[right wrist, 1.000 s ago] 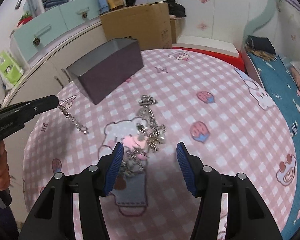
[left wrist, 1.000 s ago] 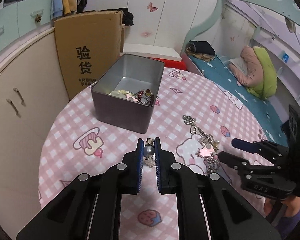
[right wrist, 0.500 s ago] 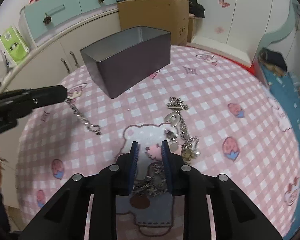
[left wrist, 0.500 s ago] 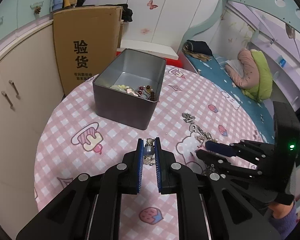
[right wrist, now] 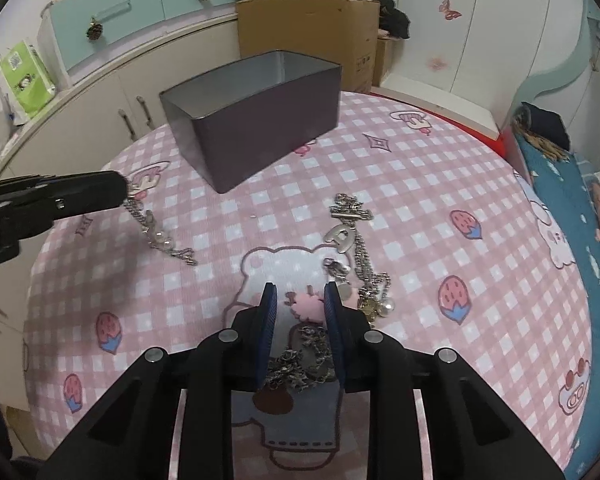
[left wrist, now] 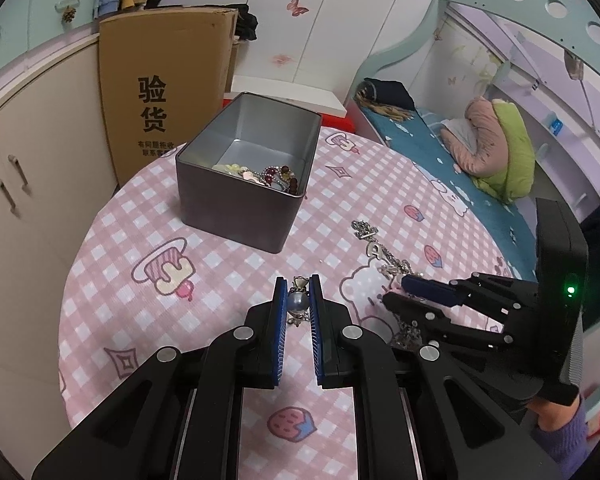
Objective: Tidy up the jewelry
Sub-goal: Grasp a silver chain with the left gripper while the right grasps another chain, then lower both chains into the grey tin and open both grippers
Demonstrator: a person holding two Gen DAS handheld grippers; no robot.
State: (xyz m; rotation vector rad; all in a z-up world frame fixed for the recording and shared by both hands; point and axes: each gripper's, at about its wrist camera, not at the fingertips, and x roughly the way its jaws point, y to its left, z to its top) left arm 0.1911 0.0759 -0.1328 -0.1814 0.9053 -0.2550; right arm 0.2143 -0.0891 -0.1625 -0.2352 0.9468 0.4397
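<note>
My left gripper is shut on a pearl chain; in the right wrist view the chain hangs from it down to the pink checked cloth. My right gripper is shut on a pink charm in a heap of silver chains on the table; more chain lies between its fingers. The dark metal tin stands open at the table's back left and holds several beaded pieces. It also shows in the right wrist view.
A round table with a pink cartoon cloth. A cardboard box stands behind the tin. Cream cabinets curve along the left. A bed with bedding is at the right.
My right gripper has closed from wide open onto the pink charm in the chain heap. My left gripper has stayed shut on the pearl chain, lifted slightly toward the tin.
</note>
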